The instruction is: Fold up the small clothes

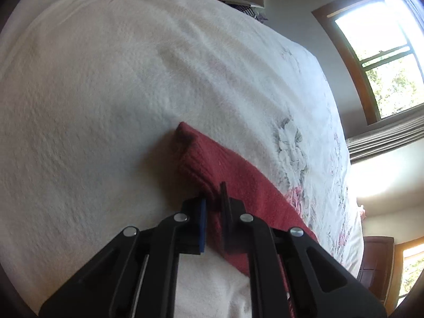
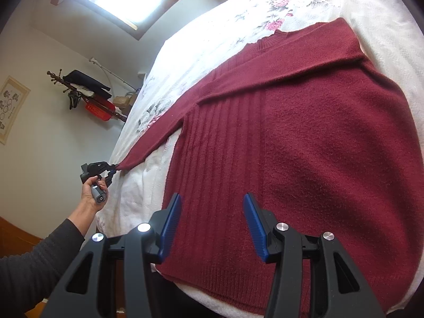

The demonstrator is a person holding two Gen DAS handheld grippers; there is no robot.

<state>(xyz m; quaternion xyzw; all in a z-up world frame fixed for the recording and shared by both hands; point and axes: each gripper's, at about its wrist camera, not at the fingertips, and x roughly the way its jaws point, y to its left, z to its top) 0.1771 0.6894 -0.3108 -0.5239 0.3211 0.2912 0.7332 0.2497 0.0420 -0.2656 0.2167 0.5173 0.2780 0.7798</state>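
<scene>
A dark red knit sweater (image 2: 304, 145) lies spread flat on the bed, with one sleeve folded across its chest. Its other sleeve (image 2: 156, 135) stretches out to the left, off the body. My left gripper (image 2: 113, 172) is shut on that sleeve's cuff, held by a hand at the bed's edge. In the left wrist view the cuff (image 1: 201, 164) is pinched between the left gripper's (image 1: 213, 198) fingers. My right gripper (image 2: 212, 204) hovers open over the sweater's lower hem area, with nothing between its blue pads (image 2: 171, 228).
The bed is covered by a white quilt (image 1: 106, 92) with a floral print (image 2: 278, 8) near the sweater's collar. Windows (image 1: 384, 61) and a grey wall stand beyond. A coat rack (image 2: 87, 92) with clutter stands by the far wall. A person's dark sleeve (image 2: 31, 265) reaches in at lower left.
</scene>
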